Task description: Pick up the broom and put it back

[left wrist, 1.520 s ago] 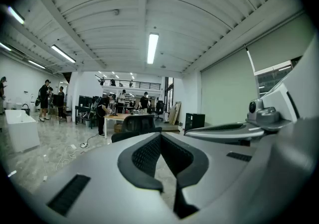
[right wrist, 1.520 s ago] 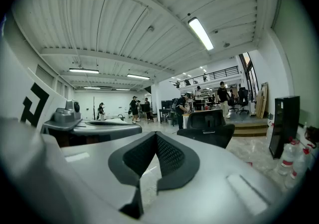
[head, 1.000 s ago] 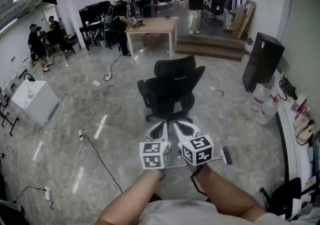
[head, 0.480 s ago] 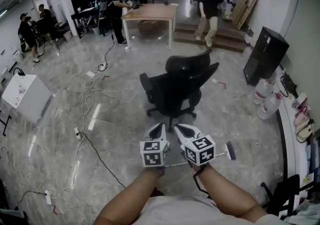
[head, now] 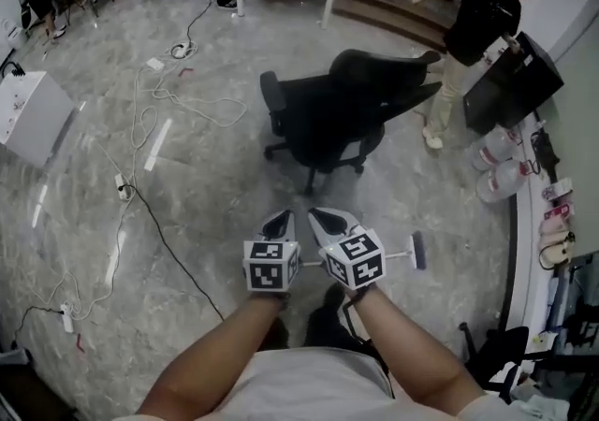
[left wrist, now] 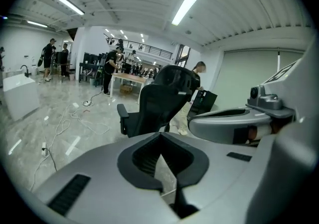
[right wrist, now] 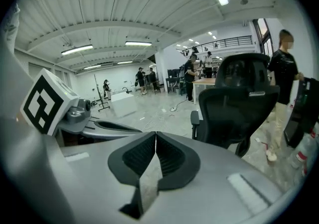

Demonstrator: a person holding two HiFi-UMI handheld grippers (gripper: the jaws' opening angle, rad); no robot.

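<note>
The broom (head: 413, 253) lies partly hidden — its handle runs behind the right gripper (head: 318, 217).

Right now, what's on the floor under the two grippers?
A broom lies on the floor there. Its brush end and some handle stick out beside the right gripper. The rest of the handle is covered by that gripper and the left gripper.
</note>
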